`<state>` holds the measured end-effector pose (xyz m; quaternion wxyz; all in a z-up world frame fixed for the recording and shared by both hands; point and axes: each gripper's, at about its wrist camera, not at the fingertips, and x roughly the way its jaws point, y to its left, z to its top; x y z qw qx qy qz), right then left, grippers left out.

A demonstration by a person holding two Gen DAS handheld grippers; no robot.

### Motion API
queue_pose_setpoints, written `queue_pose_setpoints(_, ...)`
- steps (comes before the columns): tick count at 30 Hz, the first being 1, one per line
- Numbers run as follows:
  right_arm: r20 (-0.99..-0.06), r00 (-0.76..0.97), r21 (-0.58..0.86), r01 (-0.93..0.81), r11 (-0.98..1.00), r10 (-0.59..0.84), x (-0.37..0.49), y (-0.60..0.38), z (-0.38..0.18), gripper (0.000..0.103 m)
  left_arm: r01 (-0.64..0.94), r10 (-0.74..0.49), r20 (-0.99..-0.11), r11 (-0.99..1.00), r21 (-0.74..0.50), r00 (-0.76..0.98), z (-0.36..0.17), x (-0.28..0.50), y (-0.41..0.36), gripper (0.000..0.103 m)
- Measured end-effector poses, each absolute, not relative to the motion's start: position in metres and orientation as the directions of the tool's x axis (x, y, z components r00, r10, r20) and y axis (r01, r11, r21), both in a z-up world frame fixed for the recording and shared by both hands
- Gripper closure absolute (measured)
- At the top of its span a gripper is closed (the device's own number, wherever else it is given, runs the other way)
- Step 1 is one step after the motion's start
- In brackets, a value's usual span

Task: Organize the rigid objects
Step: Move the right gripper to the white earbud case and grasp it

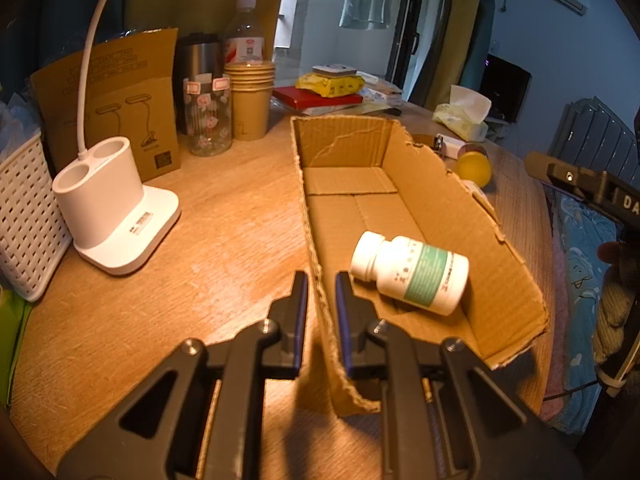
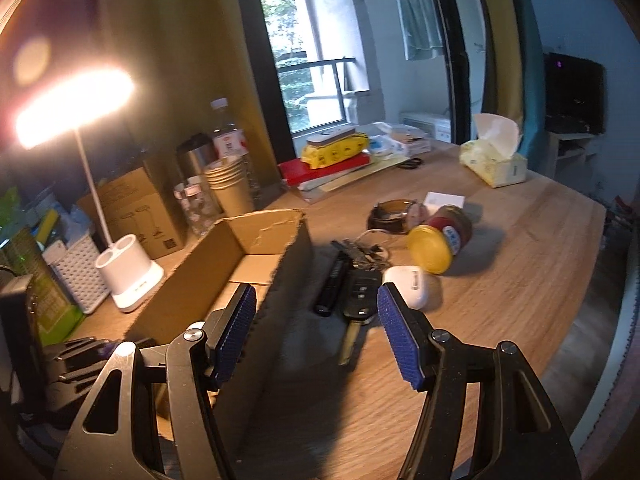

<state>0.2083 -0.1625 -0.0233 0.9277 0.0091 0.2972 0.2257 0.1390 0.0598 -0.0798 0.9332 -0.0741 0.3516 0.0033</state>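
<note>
left gripper [image 1: 321,280] sits low at the near left wall of the cardboard box [image 1: 440,184], its jaws narrow with that torn wall between the blue pads; whether the pads actually press the cardboard, i cannot tell. inside the box, near end, a white pill bottle [image 1: 410,271] lies on its side, cap pointing left, green label up.

over on the right wrist view, the right gripper [image 2: 316,304] hangs above the table [image 2: 520,280] just right of the box, jaws wide and holding nothing. just beyond its pads lie a car key [image 2: 359,300], a black stick-shaped object [image 2: 334,282] beside it on the left, and a white earbud case [image 2: 412,286] on the right, touching or nearly touching the right pad's outline. farther off, a jar with a yellow lid [image 2: 440,240] lies on its side, lid toward the camera, with a bunch of keys [image 2: 362,254] to its left.

far left on the table: a white desk lamp [image 2: 132,276], lit, a white woven basket [image 1: 24,216], a stack of paper cups [image 1: 250,96] and a tissue pack [image 2: 494,160] far right.
</note>
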Motion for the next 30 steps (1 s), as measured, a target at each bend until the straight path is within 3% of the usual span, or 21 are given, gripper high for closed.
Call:
queue_pose_setpoints(14,-0.586,0.761,0.034,-0.319,0.947,0.278,0.246,-0.177,-0.054,0.036,-0.058,-0.045,-0.656,0.989,-0.134,0.753,-0.080,0.139,0.059,0.088)
queue_pose_setpoints(30,-0.634,0.735,-0.002,-0.312,0.950,0.240,0.284,-0.176,-0.079,0.036,-0.057,-0.050,-0.657,0.988,-0.140,0.752,-0.081,0.138,0.057,0.088)
